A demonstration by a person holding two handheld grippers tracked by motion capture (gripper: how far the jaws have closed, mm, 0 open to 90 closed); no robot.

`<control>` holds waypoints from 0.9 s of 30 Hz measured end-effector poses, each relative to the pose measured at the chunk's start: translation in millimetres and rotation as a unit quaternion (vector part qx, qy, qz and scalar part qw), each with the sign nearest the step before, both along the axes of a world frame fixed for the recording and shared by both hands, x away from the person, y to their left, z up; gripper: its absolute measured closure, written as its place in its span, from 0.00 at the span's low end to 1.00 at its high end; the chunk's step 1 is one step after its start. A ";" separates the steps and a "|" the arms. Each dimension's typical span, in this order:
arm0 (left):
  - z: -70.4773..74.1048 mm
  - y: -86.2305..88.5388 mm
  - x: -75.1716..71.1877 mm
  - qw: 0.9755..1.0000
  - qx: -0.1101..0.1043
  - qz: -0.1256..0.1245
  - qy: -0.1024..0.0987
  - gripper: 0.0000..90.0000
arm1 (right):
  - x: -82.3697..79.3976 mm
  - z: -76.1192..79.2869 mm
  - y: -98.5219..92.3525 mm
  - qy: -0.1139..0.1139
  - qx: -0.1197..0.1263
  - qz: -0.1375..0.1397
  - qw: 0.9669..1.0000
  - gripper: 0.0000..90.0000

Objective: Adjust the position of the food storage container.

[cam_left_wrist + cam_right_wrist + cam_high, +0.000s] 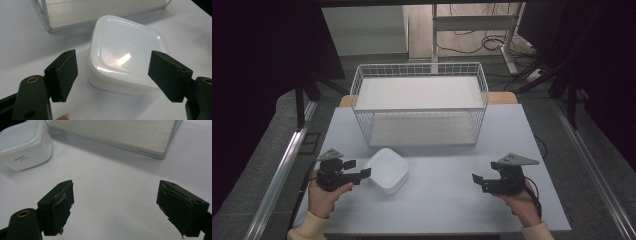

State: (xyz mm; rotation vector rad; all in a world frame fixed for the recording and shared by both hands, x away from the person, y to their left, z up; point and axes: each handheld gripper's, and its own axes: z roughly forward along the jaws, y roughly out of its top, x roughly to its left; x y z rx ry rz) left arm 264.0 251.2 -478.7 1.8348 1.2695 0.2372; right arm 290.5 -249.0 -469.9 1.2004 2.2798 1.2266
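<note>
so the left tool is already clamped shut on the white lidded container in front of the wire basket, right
Not quite. The left tool is open: in the left gripper view its jaws stand apart on either side of the white lidded container without pressing it. The container does sit in front of the wire basket.

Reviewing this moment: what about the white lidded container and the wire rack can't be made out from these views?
- Container contents: hidden by its opaque lid, left gripper view.
- Small print on its side: too small to read, right gripper view.
- Wire rack: cut off by the top edge in both gripper views.
</note>
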 end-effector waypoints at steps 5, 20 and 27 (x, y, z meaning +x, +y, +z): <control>0.2 0.3 -1.9 1.000 0.007 0.003 -0.001 0.26 | 3.5 -3.9 1.6 0.005 -0.006 0.002 1.000 0.16; 6.1 5.5 -6.0 1.000 0.000 0.011 -0.010 0.26 | -0.3 -1.0 0.5 0.003 -0.012 -0.009 1.000 0.18; 4.6 5.9 -1.1 1.000 0.000 0.014 -0.009 0.26 | -2.2 -1.5 -2.3 0.004 -0.015 -0.011 1.000 0.18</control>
